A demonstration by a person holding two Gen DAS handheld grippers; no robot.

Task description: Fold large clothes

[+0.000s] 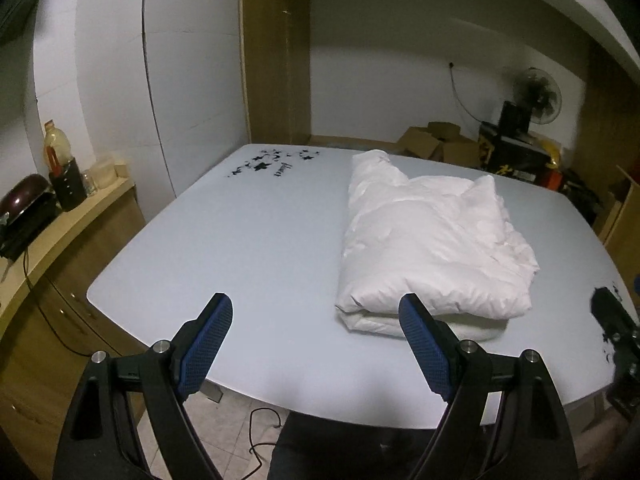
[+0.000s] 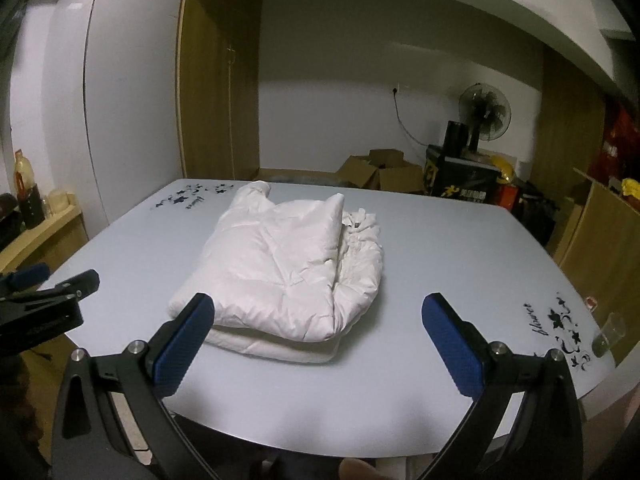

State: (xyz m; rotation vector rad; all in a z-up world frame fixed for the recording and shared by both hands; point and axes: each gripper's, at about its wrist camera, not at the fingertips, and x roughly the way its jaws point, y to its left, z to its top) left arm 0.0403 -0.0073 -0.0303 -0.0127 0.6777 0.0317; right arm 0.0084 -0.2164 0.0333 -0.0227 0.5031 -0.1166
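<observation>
A white puffy garment (image 1: 432, 240) lies folded into a thick stack on the pale grey table (image 1: 240, 248). In the right wrist view the garment (image 2: 288, 264) sits in the middle of the table (image 2: 460, 260). My left gripper (image 1: 316, 316) is open and empty above the table's near edge, to the left of the garment. My right gripper (image 2: 318, 316) is open and empty, just in front of the garment's near edge. The left gripper's fingers (image 2: 52, 292) show at the left of the right wrist view.
A drinking glass (image 2: 608, 334) stands at the table's near right corner. A counter (image 1: 60, 220) with bottles and a pot runs along the left. Cardboard boxes (image 2: 380, 172) and a fan (image 2: 484, 120) stand beyond the far edge.
</observation>
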